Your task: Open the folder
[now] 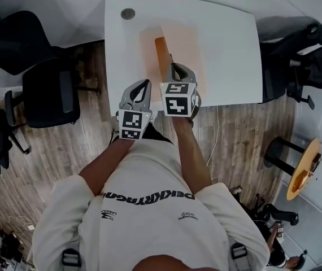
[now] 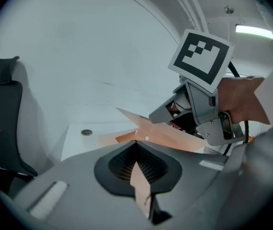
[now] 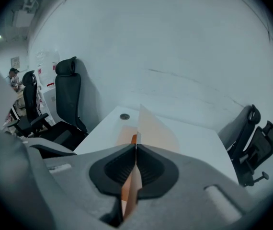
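A translucent orange folder (image 1: 178,49) lies on the white table (image 1: 229,33), with its top cover (image 3: 155,128) raised at an angle. My right gripper (image 1: 175,69) is shut on the near edge of that cover, which stands edge-on between the closed pads (image 3: 135,147). My left gripper (image 1: 140,89) is just to its left near the table's front edge. It is shut too, and an orange sheet of the folder runs between its jaws (image 2: 136,145). In the left gripper view the raised cover (image 2: 170,135) runs across to the right gripper (image 2: 194,114).
A round cable grommet (image 1: 127,13) sits near the table's far left corner. Black office chairs stand on the left (image 1: 48,92) and the right (image 1: 302,66) of the table. A small round wooden stand (image 1: 302,171) is on the floor at right.
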`<action>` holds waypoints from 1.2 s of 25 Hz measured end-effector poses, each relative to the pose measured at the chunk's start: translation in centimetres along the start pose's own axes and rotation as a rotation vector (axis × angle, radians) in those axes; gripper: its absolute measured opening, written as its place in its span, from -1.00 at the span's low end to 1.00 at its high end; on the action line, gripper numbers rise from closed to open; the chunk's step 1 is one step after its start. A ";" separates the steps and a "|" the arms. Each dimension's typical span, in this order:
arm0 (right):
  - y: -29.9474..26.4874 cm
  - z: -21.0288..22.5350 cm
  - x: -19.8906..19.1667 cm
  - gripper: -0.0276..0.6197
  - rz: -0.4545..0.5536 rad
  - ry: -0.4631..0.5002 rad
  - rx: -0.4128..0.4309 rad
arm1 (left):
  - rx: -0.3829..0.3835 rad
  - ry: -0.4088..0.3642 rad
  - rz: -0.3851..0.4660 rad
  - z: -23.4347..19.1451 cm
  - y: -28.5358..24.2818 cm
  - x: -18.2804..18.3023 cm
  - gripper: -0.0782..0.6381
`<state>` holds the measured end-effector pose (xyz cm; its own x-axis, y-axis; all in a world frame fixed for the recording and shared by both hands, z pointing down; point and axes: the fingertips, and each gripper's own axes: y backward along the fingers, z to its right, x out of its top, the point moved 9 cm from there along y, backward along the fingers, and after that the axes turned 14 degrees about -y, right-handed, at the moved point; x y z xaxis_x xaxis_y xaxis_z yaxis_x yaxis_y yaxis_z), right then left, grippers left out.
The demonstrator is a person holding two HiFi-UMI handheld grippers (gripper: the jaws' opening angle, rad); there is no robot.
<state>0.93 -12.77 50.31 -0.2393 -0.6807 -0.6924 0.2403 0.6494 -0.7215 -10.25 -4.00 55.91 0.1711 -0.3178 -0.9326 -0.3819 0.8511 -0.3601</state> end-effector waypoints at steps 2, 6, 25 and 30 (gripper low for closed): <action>0.4 0.6 0.1 -0.88 0.004 -0.019 0.003 | -0.010 -0.011 0.000 0.4 -0.1 0.1 -0.79; 1.0 1.3 0.3 -0.88 0.018 -0.058 0.013 | -0.024 -0.029 -0.004 1.2 -0.6 0.4 -0.79; 3.8 7.6 1.0 -0.88 0.094 -0.224 0.055 | -0.162 -0.074 -0.056 5.6 -4.9 -1.8 -0.80; 4.4 8.9 1.1 -0.89 0.110 -0.235 0.050 | -0.197 -0.084 -0.094 6.5 -5.9 -2.7 -0.80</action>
<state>10.10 -13.74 46.43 0.0146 -0.6704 -0.7418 0.3003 0.7106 -0.6363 -2.54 -5.43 60.67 0.2857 -0.3488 -0.8926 -0.5293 0.7190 -0.4504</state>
